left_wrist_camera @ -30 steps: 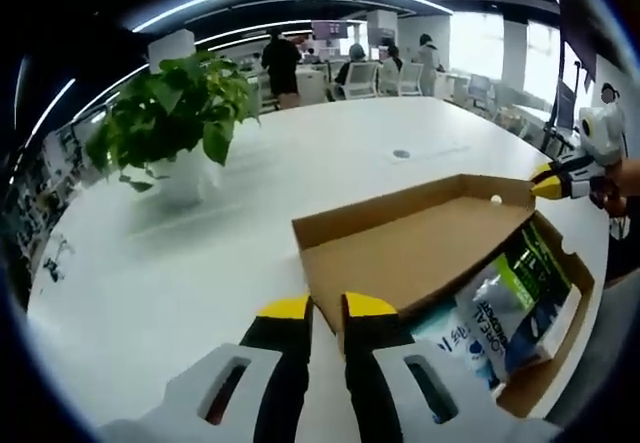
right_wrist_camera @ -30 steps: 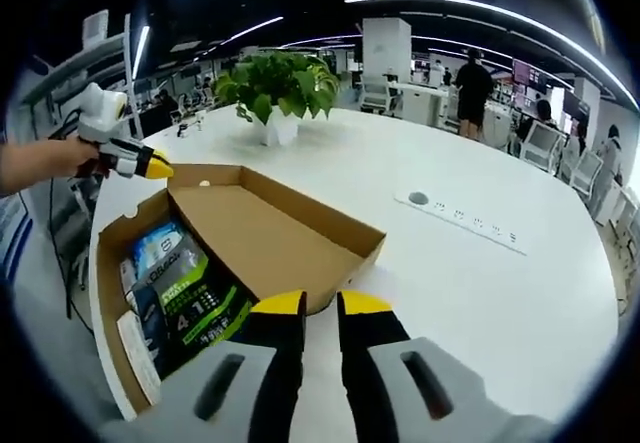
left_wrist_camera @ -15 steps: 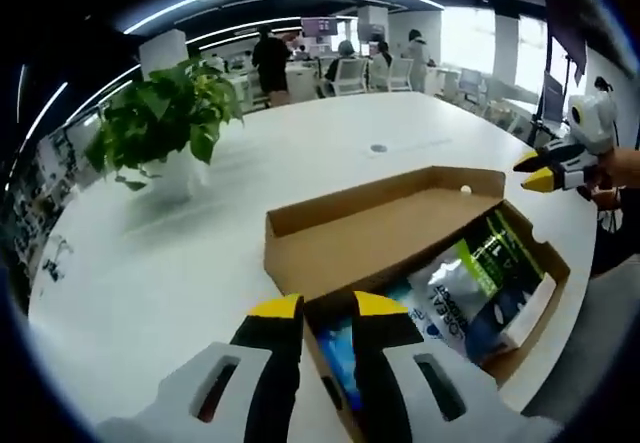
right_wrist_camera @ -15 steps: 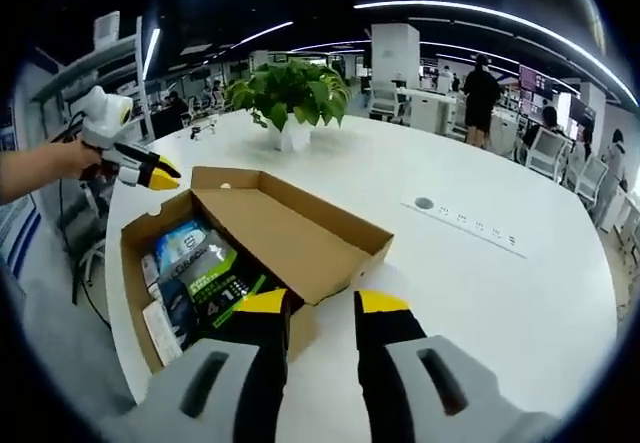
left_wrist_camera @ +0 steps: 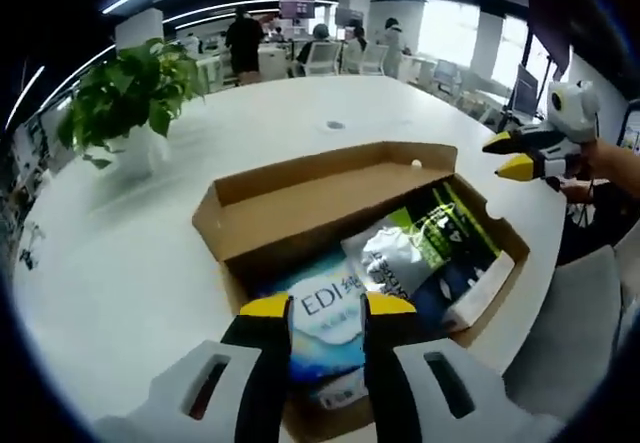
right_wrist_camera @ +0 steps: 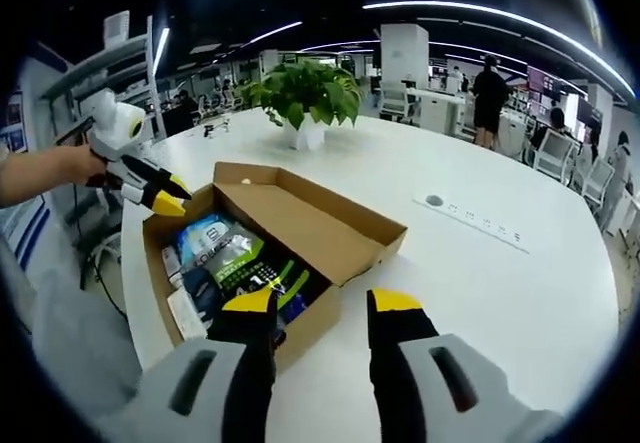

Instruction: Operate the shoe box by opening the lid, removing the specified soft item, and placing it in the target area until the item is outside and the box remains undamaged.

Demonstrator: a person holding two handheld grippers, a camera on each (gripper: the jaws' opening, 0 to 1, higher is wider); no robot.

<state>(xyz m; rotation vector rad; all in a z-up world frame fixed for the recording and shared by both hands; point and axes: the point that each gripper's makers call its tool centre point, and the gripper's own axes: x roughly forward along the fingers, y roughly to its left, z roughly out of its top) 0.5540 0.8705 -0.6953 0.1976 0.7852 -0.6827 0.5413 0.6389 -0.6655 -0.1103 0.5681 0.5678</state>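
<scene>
The brown cardboard shoe box [left_wrist_camera: 330, 195] lies on the white table with its lid folded back and upright. Inside lie a blue-and-white soft pack [left_wrist_camera: 328, 315] marked "EDI", a silver-and-green pack [left_wrist_camera: 405, 255] and a dark pack. My left gripper [left_wrist_camera: 328, 308] hovers open over the box's near end, and the blue pack shows between its fingers. My right gripper [left_wrist_camera: 508, 157] hangs open off the box's far right corner. In the right gripper view the box [right_wrist_camera: 310, 225] lies ahead of my open right gripper [right_wrist_camera: 322, 303], and the left gripper [right_wrist_camera: 160, 195] points at the box's left corner.
A potted green plant [left_wrist_camera: 125, 93] [right_wrist_camera: 305, 88] stands on the white table [left_wrist_camera: 120, 263] beyond the box. A round socket and a power strip [right_wrist_camera: 470, 221] sit in the tabletop at the right. A grey chair [left_wrist_camera: 590, 313] is by the table edge. People and chairs are far behind.
Both grippers have opened wider. The left view has moved over the box, so the packs inside show in full. The right view has drawn back from the lid.
</scene>
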